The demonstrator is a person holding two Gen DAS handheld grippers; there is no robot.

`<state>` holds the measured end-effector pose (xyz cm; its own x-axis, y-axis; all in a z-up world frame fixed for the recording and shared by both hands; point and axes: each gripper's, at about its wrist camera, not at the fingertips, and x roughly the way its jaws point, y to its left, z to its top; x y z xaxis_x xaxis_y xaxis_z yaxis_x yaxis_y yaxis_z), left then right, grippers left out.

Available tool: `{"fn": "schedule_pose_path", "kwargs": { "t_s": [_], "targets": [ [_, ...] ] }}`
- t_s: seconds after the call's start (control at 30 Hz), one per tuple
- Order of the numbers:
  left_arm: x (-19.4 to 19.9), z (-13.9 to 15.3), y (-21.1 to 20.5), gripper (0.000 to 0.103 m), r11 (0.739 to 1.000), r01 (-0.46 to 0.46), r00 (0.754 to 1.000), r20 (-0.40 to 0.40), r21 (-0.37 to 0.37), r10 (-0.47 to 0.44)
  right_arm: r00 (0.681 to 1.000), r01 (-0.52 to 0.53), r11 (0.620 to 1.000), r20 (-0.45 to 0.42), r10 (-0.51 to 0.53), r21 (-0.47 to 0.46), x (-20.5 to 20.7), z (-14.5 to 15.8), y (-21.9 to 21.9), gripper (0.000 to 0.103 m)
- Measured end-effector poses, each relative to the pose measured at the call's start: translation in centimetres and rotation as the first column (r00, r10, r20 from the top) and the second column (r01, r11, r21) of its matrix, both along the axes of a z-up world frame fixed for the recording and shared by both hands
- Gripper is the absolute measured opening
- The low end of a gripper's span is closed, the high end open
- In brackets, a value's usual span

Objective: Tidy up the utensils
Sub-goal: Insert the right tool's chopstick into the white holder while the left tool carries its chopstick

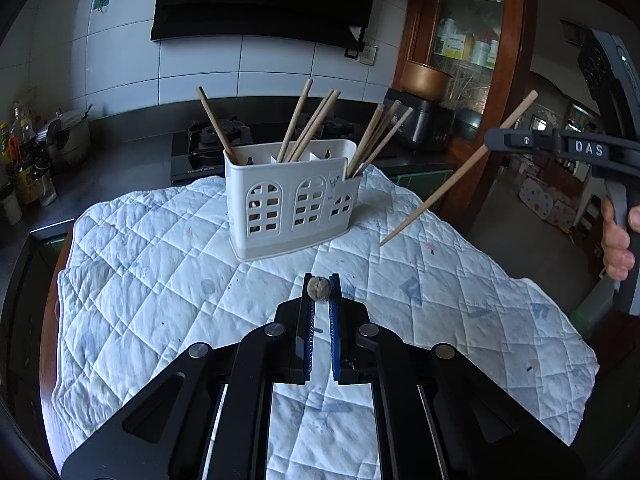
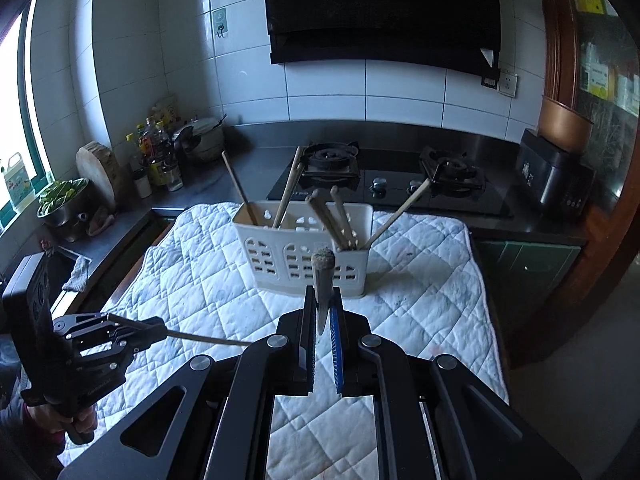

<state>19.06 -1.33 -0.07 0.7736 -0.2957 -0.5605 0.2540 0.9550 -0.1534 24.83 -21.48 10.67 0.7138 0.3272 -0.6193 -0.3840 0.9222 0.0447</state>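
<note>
Over a white quilted cloth [image 1: 160, 280], both tongs are clamping one pale wooden chopstick each, presumably to drop them into the white perforated plastic holder [image 1: 288, 208]. Left gripper [image 1: 319, 292] is pinching its chopstick [image 1: 319, 289] end-on, short of the holder; right gripper [image 2: 322, 300] is carrying its chopstick [image 2: 322, 268] beside it.

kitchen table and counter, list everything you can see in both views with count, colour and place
utensil holder: one, white, on the quilted cloth
chopsticks in holder: several, tan, leaning in its compartments
held chopsticks: two, tan, one in each gripper
quilted cloth: one, white, covers the table
gas stove: one, black, two burners, behind the table
range hood: one, black, above the stove
bottles: several, counter corner
left gripper: shut on a chopstick
right gripper: shut on a chopstick
</note>
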Motion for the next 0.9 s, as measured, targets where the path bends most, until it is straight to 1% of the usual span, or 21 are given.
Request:
{"fn": "schedule_pose_path", "kwargs": {
  "t_s": [0.17, 0.27, 0.37, 0.47, 0.57, 0.63, 0.73, 0.83, 0.9],
  "targets": [
    [2.0, 1.5, 0.4, 0.005, 1.000, 0.007, 1.000, 0.007, 0.010, -0.007, 0.998, 0.045, 0.999, 0.037, -0.044, -0.025, 4.0, 3.3, 0.0, 0.007],
    [3.0, 2.7, 0.8, 0.005, 1.000, 0.005, 1.000, 0.020, 0.006, -0.005, 0.997, 0.066, 0.998, 0.046, -0.065, -0.024, 6.1, 4.2, 0.0, 0.007],
    [4.0, 4.6, 1.1, 0.005, 1.000, -0.001, 0.999, 0.051, 0.010, 0.000, 0.996, 0.073, 0.997, 0.042, -0.072, -0.020, 8.0, 4.3, 0.3, 0.007],
    [4.7, 6.9, 1.1, 0.005, 1.000, -0.006, 0.995, 0.102, 0.031, 0.003, 0.997, 0.071, 0.997, 0.035, -0.070, -0.024, 9.4, 4.1, 0.8, 0.007],
    [5.1, 9.4, 1.1, 0.004, 0.999, -0.017, 0.987, 0.163, 0.041, 0.010, 0.997, 0.073, 0.997, 0.012, -0.072, -0.038, 10.8, 3.2, 1.3, 0.007],
    [5.5, 10.6, 1.1, 0.004, 1.000, -0.008, 0.982, 0.188, 0.023, 0.004, 0.997, 0.075, 0.996, -0.007, -0.075, -0.050, 11.5, 2.4, 1.6, 0.007],
    [6.2, 10.1, 1.0, 0.004, 1.000, -0.007, 0.983, 0.183, 0.005, 0.006, 0.997, 0.067, 0.996, -0.030, -0.069, -0.056, 12.0, 1.0, 2.0, 0.007],
    [6.5, 7.9, 1.0, 0.004, 1.000, 0.011, 0.992, 0.128, -0.021, -0.008, 0.997, 0.055, 0.997, -0.044, -0.058, -0.061, 12.0, 0.0, 2.1, 0.007],
    [6.1, 6.5, 1.0, 0.004, 1.000, 0.028, 0.994, 0.102, -0.012, -0.027, 0.998, 0.050, 0.997, -0.047, -0.053, -0.065, 12.0, -0.3, 2.2, 0.007]
  ]
}}
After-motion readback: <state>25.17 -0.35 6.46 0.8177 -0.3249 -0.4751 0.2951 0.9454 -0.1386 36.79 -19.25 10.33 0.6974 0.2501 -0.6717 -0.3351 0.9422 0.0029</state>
